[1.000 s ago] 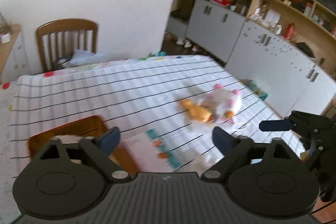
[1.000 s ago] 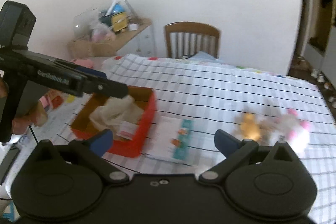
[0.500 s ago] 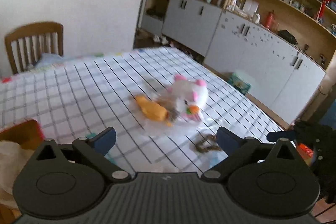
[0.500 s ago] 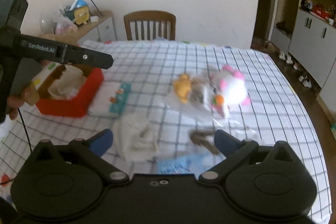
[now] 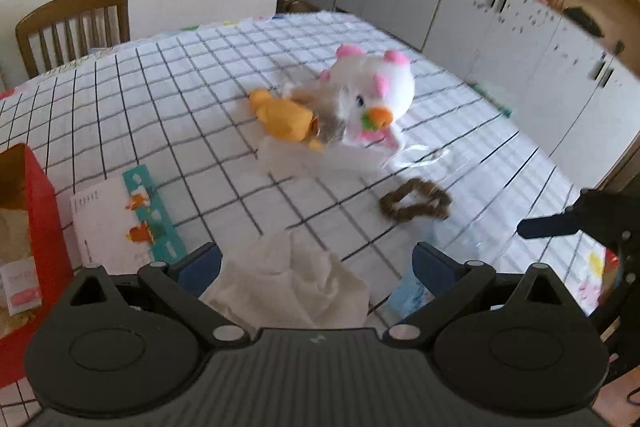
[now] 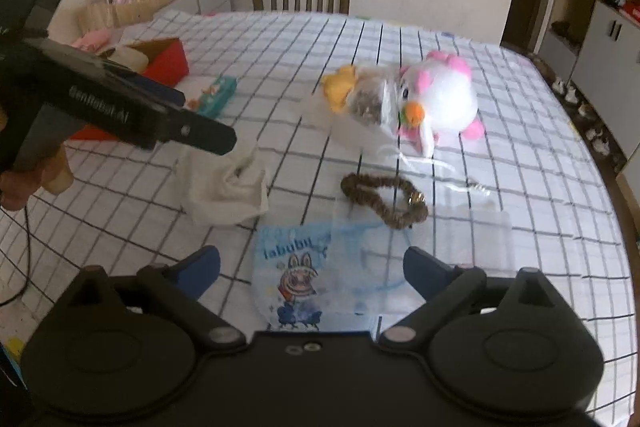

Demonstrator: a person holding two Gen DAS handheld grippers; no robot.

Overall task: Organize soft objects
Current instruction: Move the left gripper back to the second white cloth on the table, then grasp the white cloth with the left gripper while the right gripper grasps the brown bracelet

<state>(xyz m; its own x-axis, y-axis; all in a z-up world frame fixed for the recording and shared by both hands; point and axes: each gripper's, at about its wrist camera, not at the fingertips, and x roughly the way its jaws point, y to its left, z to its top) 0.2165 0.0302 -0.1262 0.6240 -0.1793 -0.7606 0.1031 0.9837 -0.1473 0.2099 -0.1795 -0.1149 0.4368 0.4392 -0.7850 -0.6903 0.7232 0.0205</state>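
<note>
Hovering spread over the cloth [image 5: 296, 283], your left tool [image 5: 316, 267] grips nothing; your right tool [image 6: 312, 267] is closing above the printed bag [image 6: 304, 267], pinching nothing. Slippery plastic could slide across the worktop [image 6: 520, 147].

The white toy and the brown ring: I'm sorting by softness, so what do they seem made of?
White toy: plush with a fluffy pile, judging by its fuzzy outline and pink tufts. Brown ring: probably a furry fabric hair tie, with a limp, uneven loop and a small shiny charm.
</note>
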